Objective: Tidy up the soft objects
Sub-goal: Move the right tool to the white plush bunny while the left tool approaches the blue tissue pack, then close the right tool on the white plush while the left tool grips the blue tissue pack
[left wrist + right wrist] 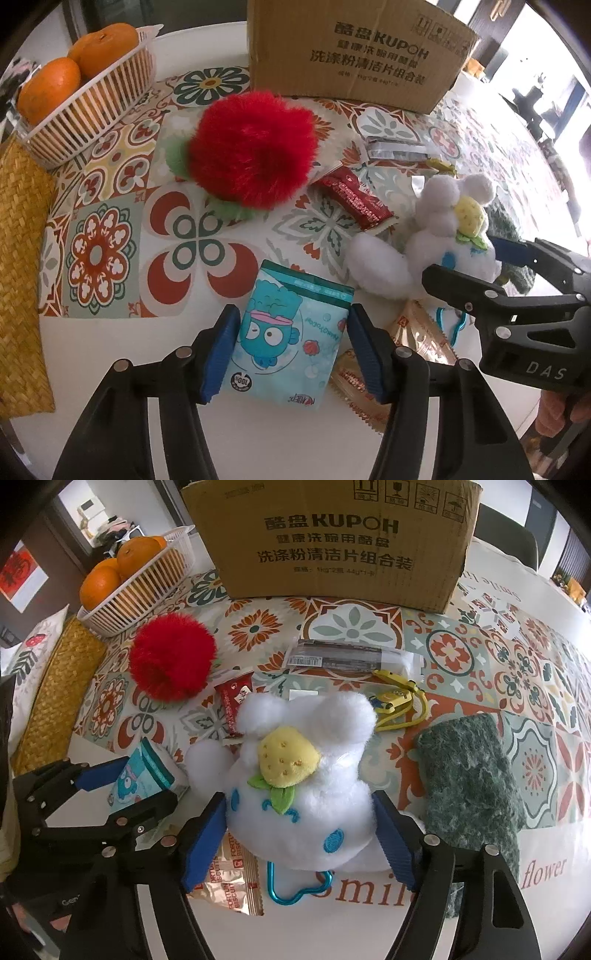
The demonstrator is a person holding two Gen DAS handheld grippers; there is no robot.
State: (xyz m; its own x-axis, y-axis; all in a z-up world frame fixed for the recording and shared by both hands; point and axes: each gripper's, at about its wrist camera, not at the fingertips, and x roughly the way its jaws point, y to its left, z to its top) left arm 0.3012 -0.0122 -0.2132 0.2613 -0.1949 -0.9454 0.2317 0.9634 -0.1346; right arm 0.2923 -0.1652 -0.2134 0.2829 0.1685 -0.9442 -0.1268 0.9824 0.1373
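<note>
My left gripper (291, 350) has its blue pads against both sides of a light blue tissue pack (286, 339) with a cartoon fish, lying on the table. It shows in the right wrist view too (142, 779). My right gripper (299, 834) straddles a white plush toy (306, 775) with a yellow strawberry and a blue carabiner; the pads touch its sides. The plush also shows in the left wrist view (436, 236). A red fluffy pom-pom (255, 147) lies further back, apart from both grippers. A dark green fuzzy cloth (469, 775) lies right of the plush.
A cardboard box (332, 542) stands at the back. A white basket of oranges (85, 110) sits back left beside a straw mat (22, 266). Snack wrappers (354, 195), a gold biscuit packet (232, 878), a dark bar (343, 655) and a yellow keychain (399, 701) lie around.
</note>
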